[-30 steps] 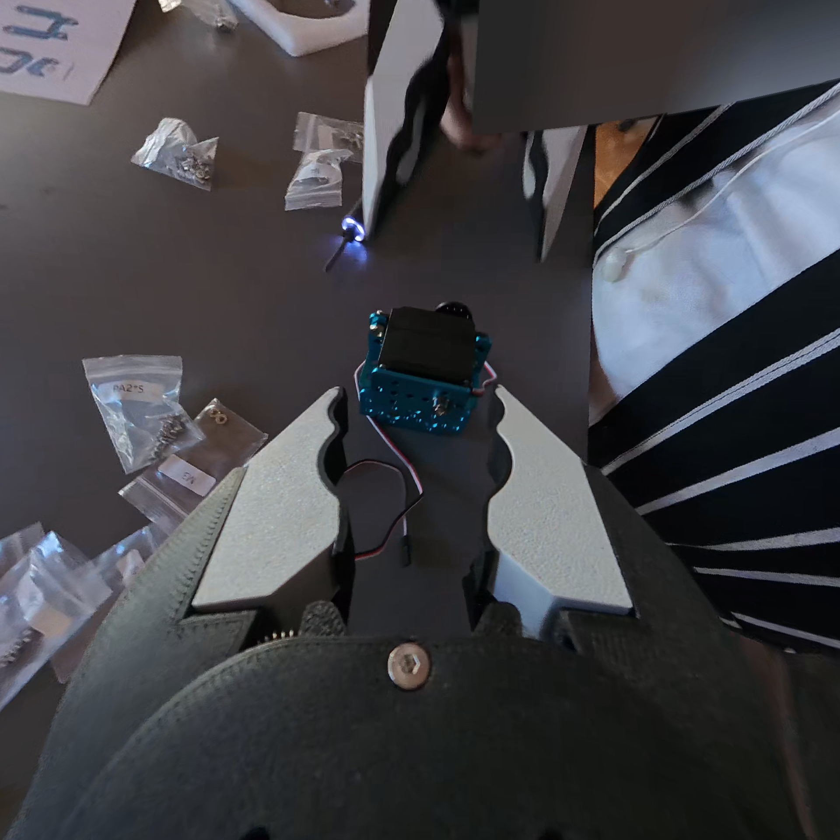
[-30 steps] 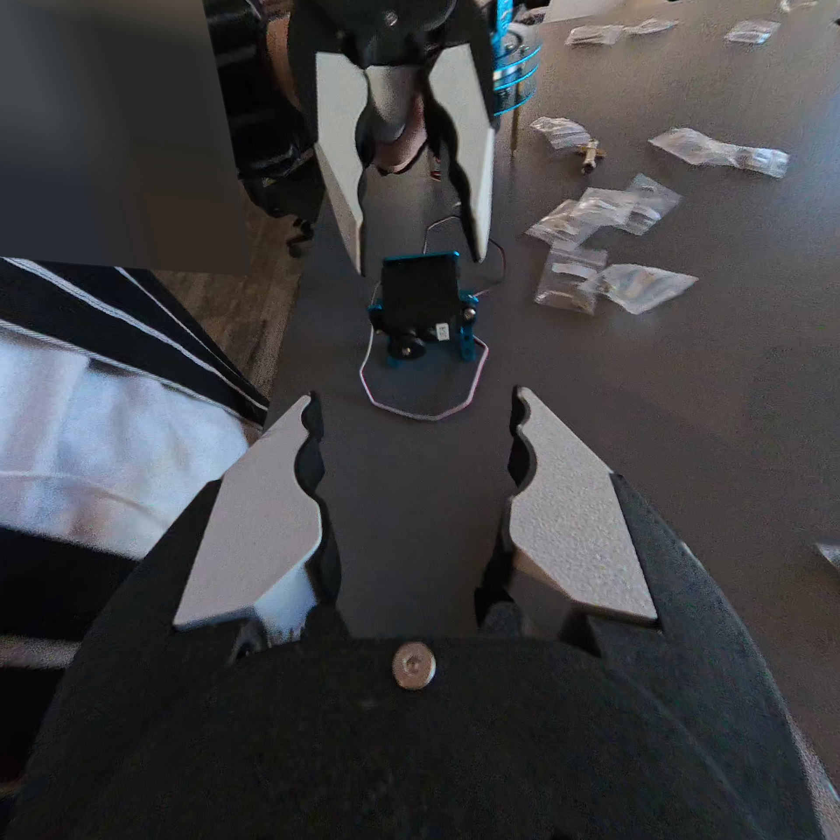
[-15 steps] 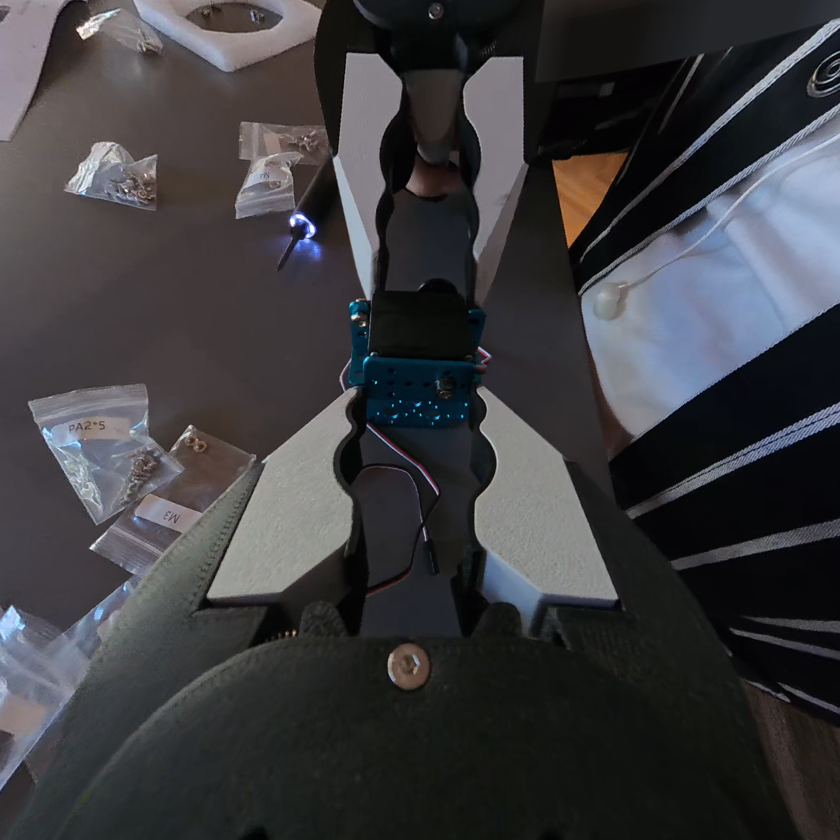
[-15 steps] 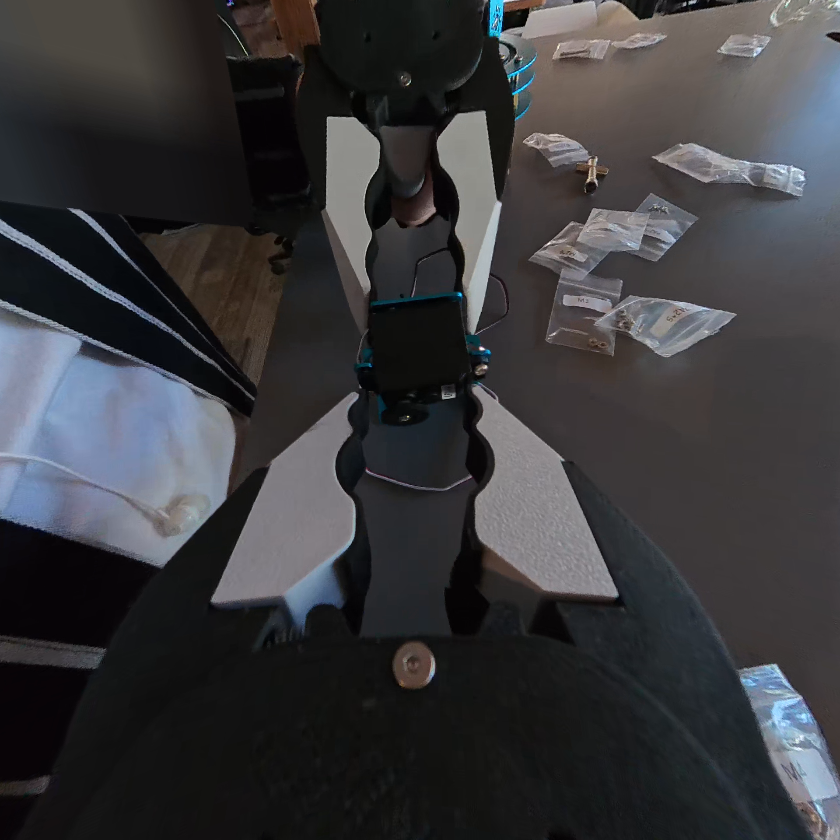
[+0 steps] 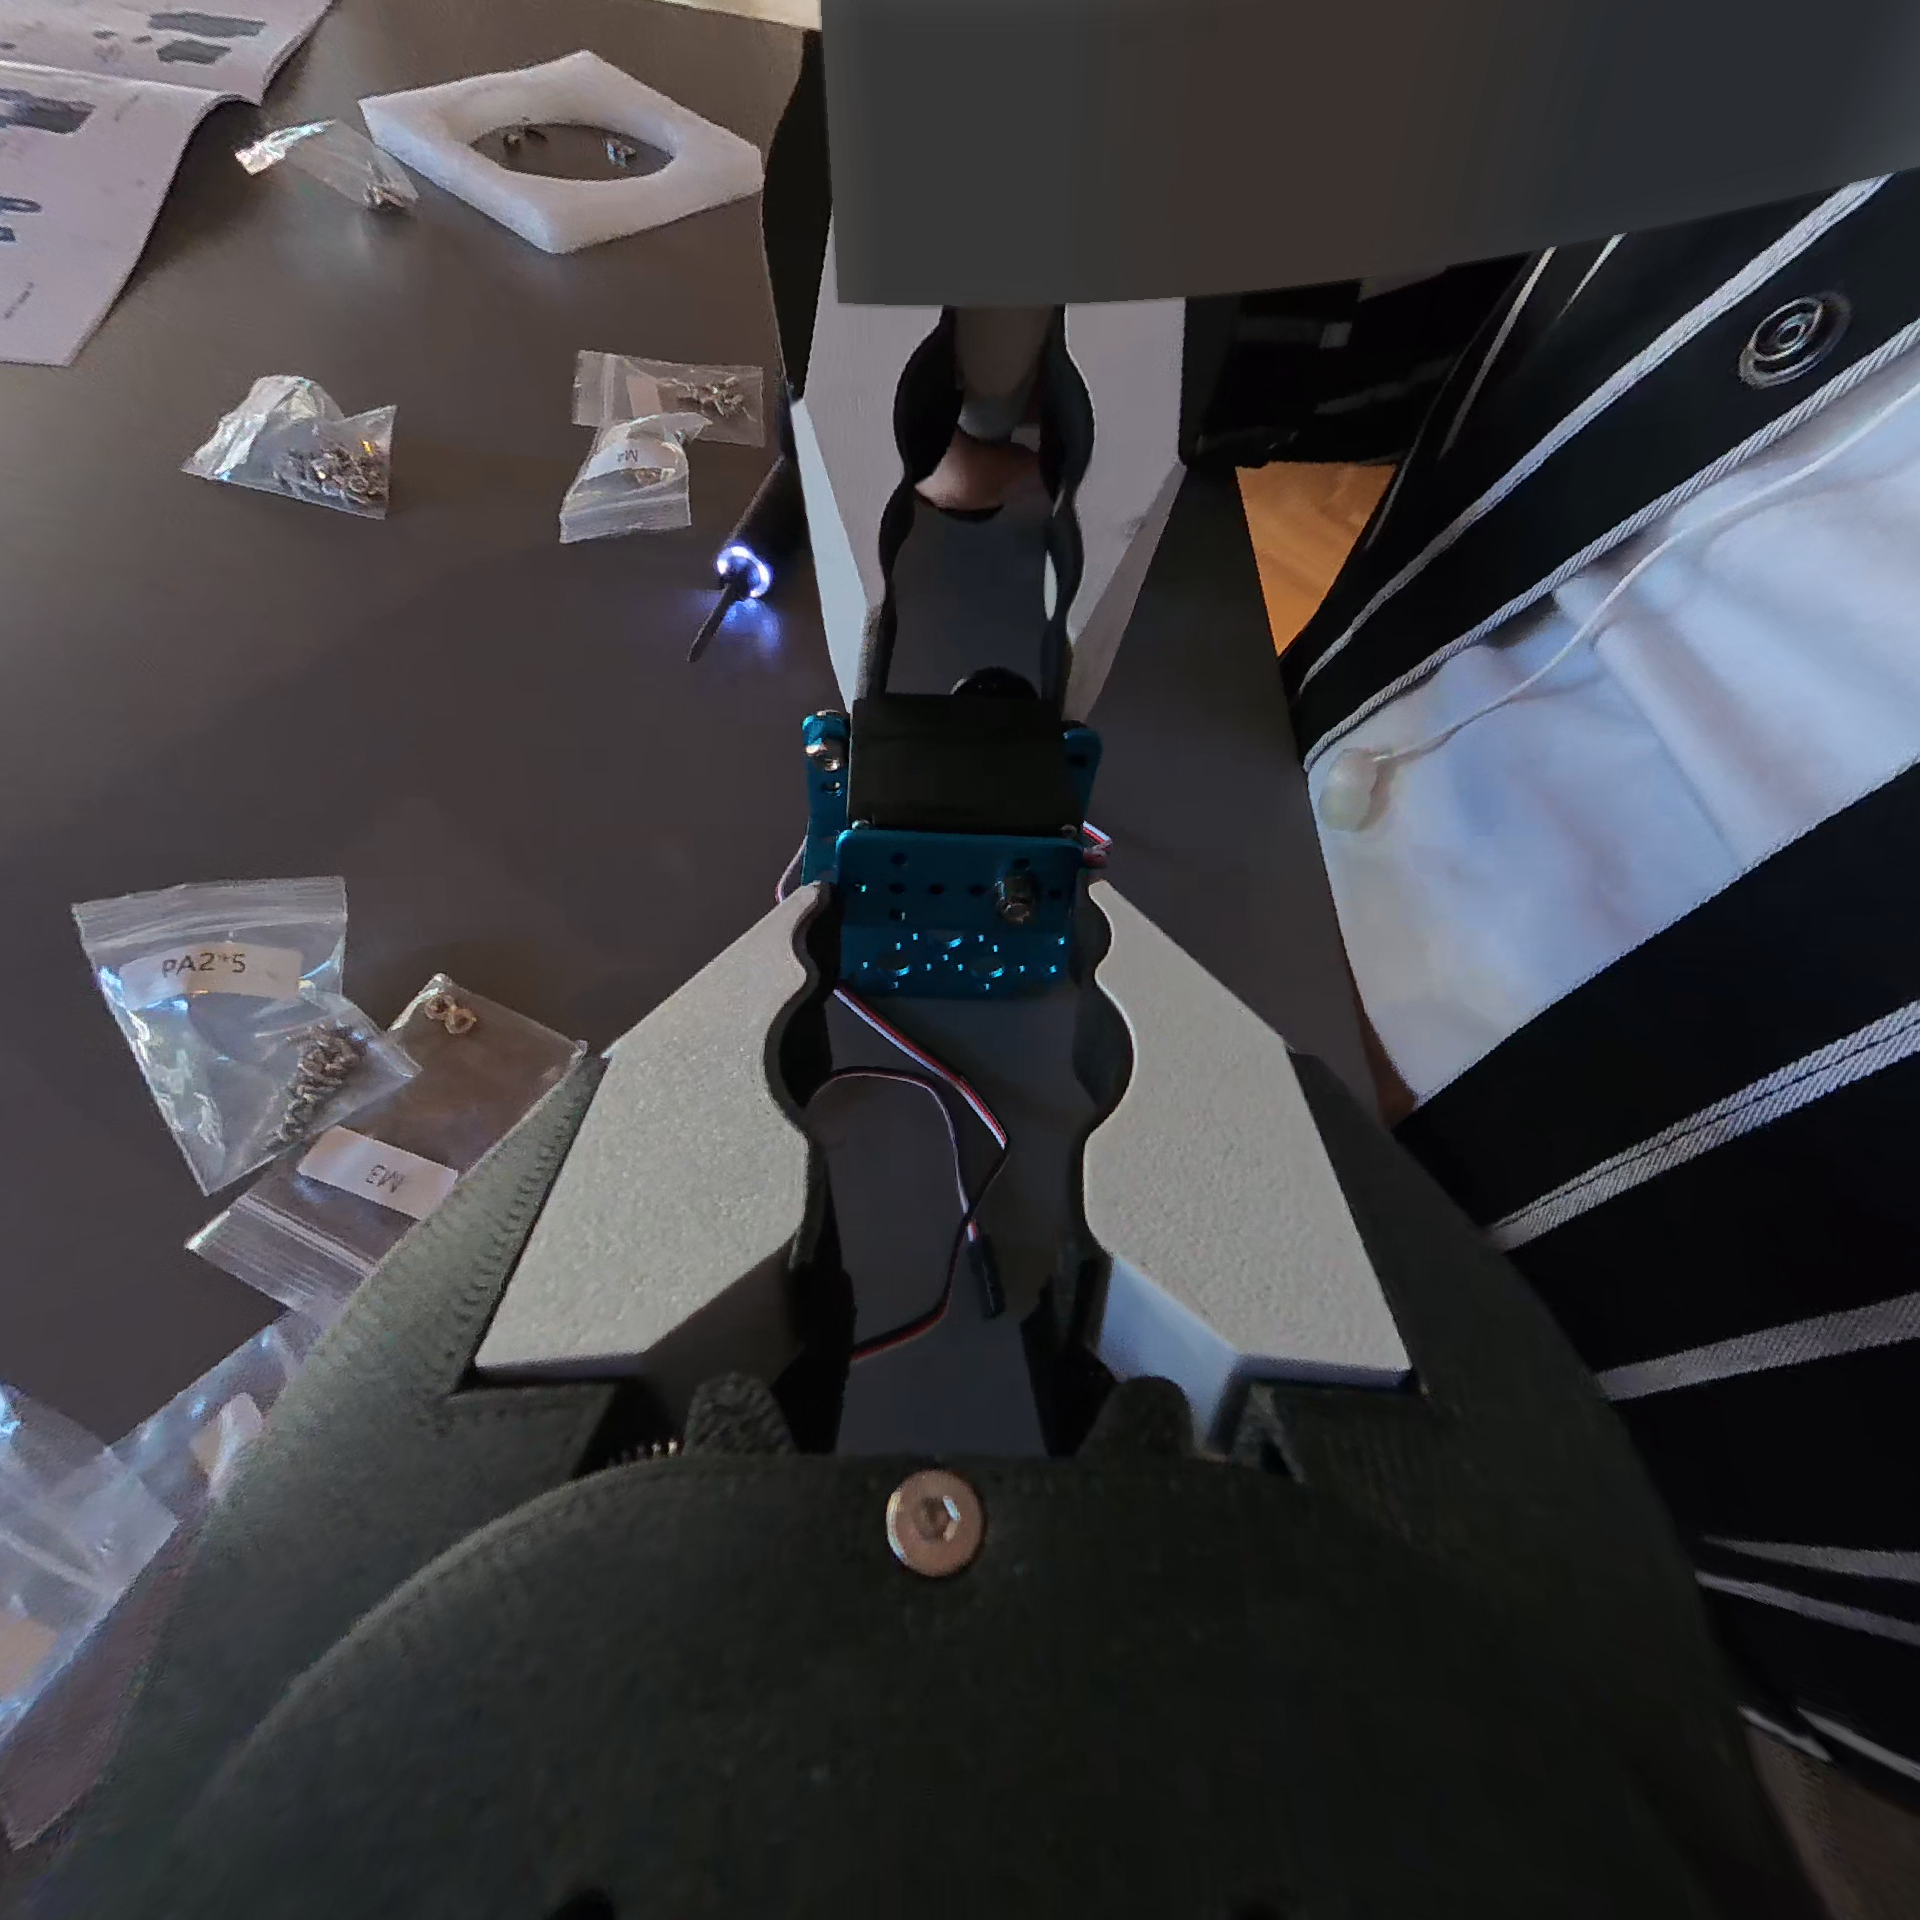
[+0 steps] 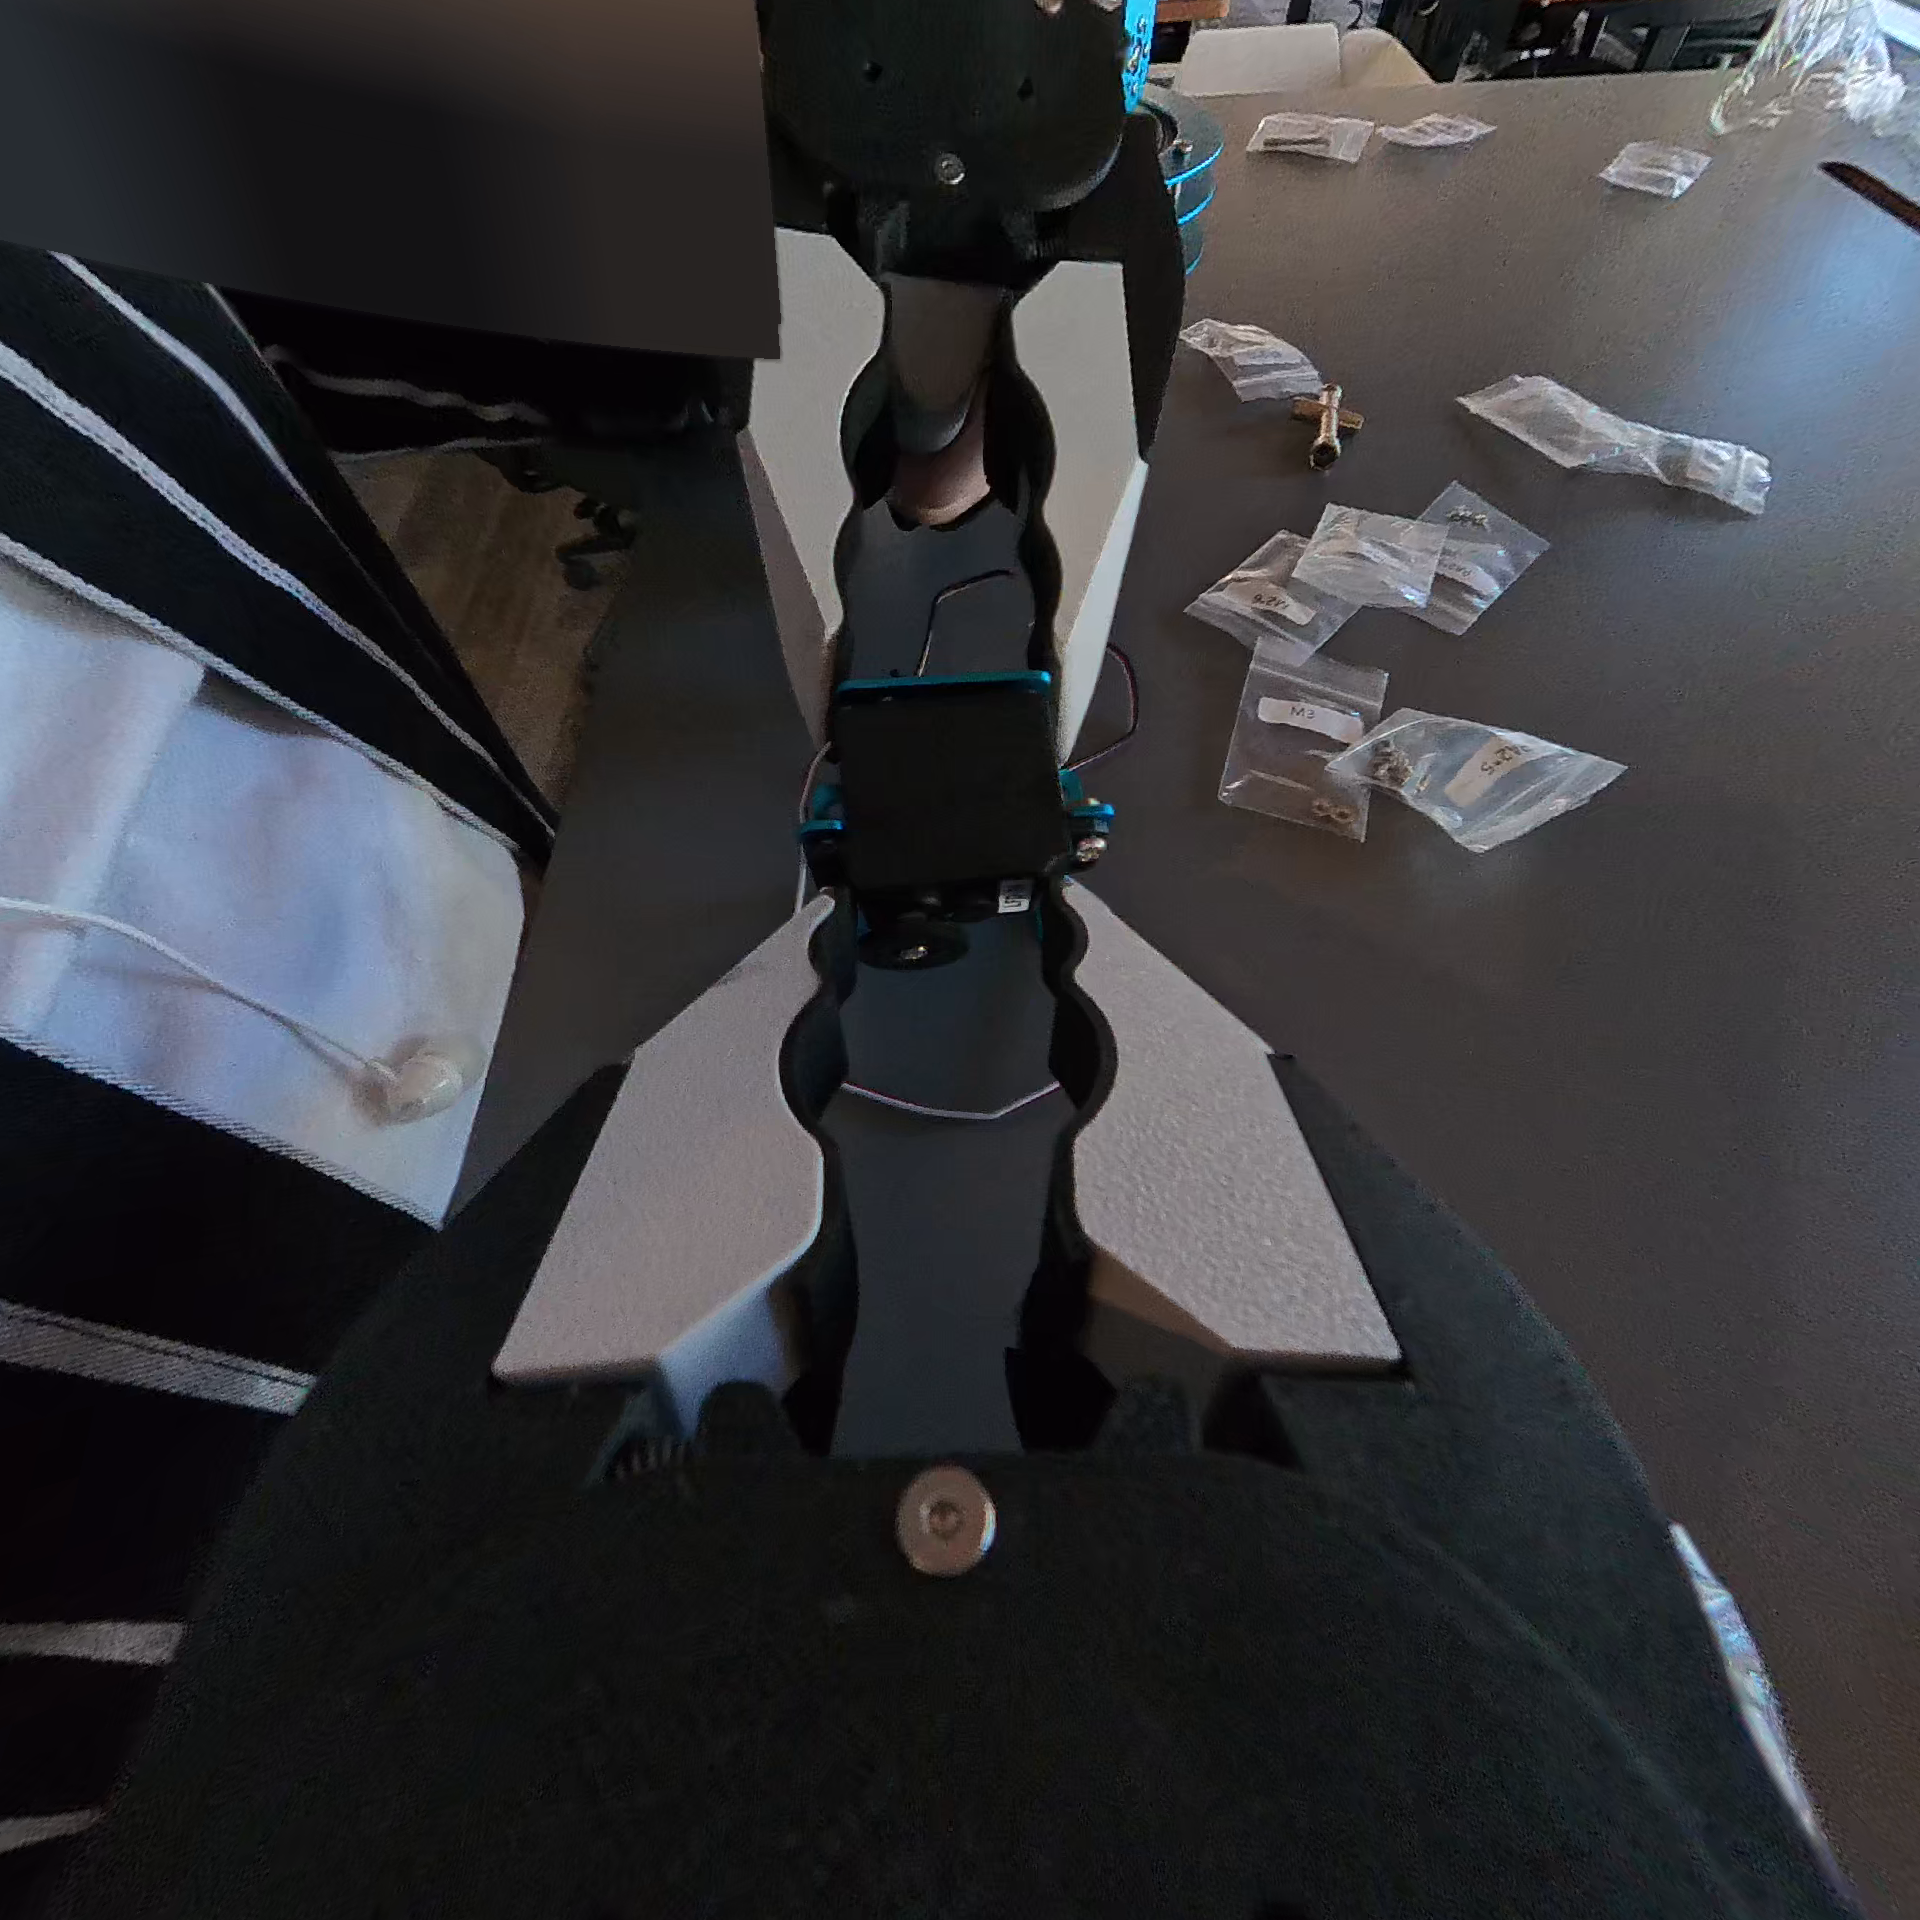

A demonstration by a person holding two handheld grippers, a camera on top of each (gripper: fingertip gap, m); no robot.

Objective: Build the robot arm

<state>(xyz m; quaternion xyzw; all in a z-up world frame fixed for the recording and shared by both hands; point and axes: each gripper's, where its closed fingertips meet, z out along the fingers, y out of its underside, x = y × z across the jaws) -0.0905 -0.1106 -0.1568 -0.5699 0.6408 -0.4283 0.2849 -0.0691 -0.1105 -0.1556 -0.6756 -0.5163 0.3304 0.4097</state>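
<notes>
A black servo (image 5: 951,764) in a blue metal bracket (image 5: 951,920) sits on the dark table (image 5: 416,727) near its edge. My left gripper (image 5: 956,920) is shut on the bracket's perforated end, with a finger on each side. My right gripper (image 6: 945,914) faces it from the opposite side and is shut on the servo (image 6: 945,790) at its horn end. Each gripper shows in the other's view, the right in the left wrist view (image 5: 971,696) and the left in the right wrist view (image 6: 940,675). The servo's wire and plug (image 5: 982,1283) lie between my left fingers.
Several small clear bags of screws (image 5: 229,1018) (image 6: 1475,774) lie about. A lit screwdriver (image 5: 740,582), a white foam frame (image 5: 561,218) and paper sheets (image 5: 94,208) are farther off. A brass cross wrench (image 6: 1328,418) lies on the table. A person in a striped garment (image 5: 1662,1039) stands at the table edge. The grippers are tip to tip, or close to it. Both grippers' tips are roughly 25 cm from the brass cross wrench (image 6: 1328,418).
Both grippers moved in toward the servo from opposite ends and narrowed from wide open to shut on it. The servo has stayed in place.
</notes>
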